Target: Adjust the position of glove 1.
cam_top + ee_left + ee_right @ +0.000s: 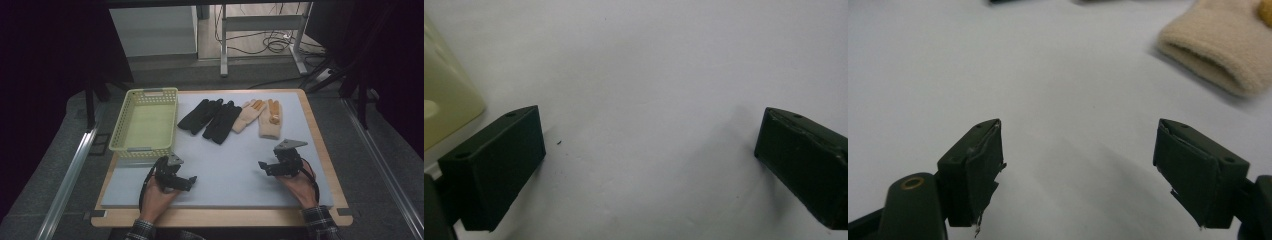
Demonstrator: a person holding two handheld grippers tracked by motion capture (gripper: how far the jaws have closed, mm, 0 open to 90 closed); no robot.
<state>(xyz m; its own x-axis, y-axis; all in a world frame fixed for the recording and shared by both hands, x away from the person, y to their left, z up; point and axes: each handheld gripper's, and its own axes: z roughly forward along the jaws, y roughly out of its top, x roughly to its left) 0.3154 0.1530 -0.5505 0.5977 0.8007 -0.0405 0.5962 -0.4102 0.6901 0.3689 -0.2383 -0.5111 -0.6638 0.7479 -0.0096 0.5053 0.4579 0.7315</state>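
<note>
Both pairs of jaws stand wide open and hold nothing. From the high view, the left gripper (176, 176) sits near the front of the grey mat (230, 165), just below a corner of the yellow basket (146, 122). The right gripper (280, 162) sits on the other side, below the gloves. Four gloves lie in a row at the back of the mat: two black gloves (210, 119) next to the basket, then two tan gloves (260, 117) with orange on the fingers. The basket looks empty. In the left gripper view, the two black jaws are far apart over bare mat, and a bit of the basket's pale yellow wall (444, 105) shows at the left edge. In the right gripper view, the jaws are also far apart, and the cuff of a tan glove (1218, 60) lies ahead and a little to the right, well apart from the tips. I think the job is to put the gloves into the basket, and it has not started yet. To do it well, the right gripper should go forward to that cuff, drop low to the mat, and pinch the thick edge so the glove does not slip out.
</note>
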